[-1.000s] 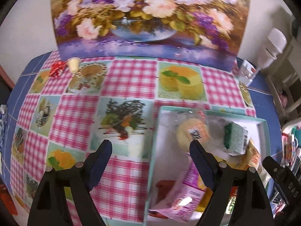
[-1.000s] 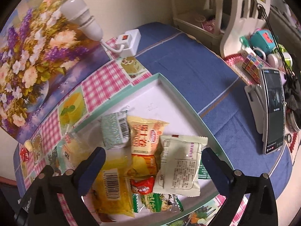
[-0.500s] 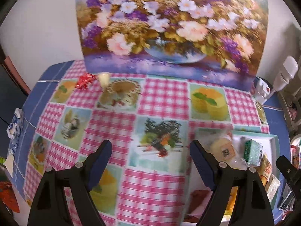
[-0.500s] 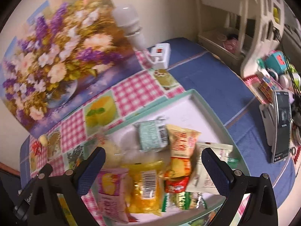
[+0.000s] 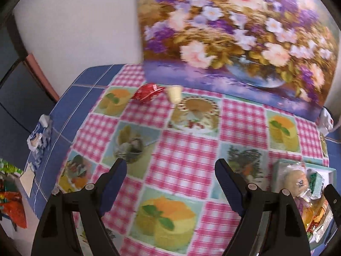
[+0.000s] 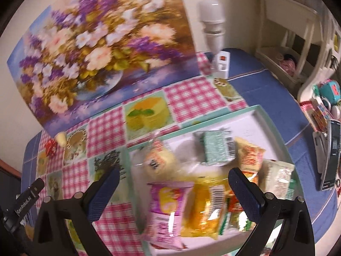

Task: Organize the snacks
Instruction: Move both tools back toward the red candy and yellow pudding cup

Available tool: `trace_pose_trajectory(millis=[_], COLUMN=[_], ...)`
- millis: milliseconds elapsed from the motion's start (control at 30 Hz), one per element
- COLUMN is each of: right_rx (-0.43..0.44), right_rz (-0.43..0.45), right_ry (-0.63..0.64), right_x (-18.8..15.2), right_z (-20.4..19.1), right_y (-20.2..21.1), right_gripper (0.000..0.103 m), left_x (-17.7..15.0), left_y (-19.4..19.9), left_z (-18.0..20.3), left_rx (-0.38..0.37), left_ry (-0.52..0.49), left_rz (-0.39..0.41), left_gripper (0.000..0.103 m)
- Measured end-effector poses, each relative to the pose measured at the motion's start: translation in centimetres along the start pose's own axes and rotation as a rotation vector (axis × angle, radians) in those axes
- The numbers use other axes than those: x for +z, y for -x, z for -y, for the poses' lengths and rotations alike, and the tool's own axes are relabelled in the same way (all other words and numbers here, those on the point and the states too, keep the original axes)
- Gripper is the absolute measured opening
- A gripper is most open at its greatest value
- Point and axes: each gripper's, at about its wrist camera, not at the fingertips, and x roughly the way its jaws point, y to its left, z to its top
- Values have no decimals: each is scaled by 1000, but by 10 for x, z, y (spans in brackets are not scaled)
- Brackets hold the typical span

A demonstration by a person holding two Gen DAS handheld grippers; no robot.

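Note:
A white tray with a teal rim (image 6: pixel 251 119) lies on the checked tablecloth and holds several snack packets: a pink packet (image 6: pixel 168 211), a yellow packet (image 6: pixel 204 209), a green-white packet (image 6: pixel 217 149), a round bun in clear wrap (image 6: pixel 157 162). My right gripper (image 6: pixel 173 192) hangs open above these packets with nothing between its fingers. My left gripper (image 5: pixel 170 183) is open over the bare tablecloth, left of the tray (image 5: pixel 283 164). A red wrapped sweet (image 5: pixel 147 92) and a small pale jelly cup (image 5: pixel 174 93) lie at the far side by the painting.
A flower painting (image 5: pixel 234 32) leans on the wall behind the table. A power strip with a bulb (image 6: pixel 221 64) stands at the back right. A phone on a stand (image 6: pixel 330 155) and toys sit right of the tray. Blue-white packets (image 5: pixel 39 136) lie at the left edge.
Both grippers have swung left and risen a little. The tray has slid to the right edge of the left wrist view. More of the painting and tablecloth shows in the right wrist view.

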Motion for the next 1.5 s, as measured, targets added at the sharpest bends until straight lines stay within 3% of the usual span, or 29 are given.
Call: trace_pose_trajectory(millis=[833, 1267, 1500], right_rx=[12, 8, 23], right_rz=[-75, -105, -120], right_ry=[233, 308, 341], right_x=[-31, -36, -43], right_z=[-123, -151, -165], right_y=[-49, -90, -112], right_gripper=[103, 103, 103], left_x=[-7, -5, 5], left_y=[-54, -93, -107], left_z=[-148, -149, -132], left_rx=[56, 15, 9], left_ry=[245, 270, 186], left_rz=[-102, -164, -145], left_gripper=[85, 85, 85])
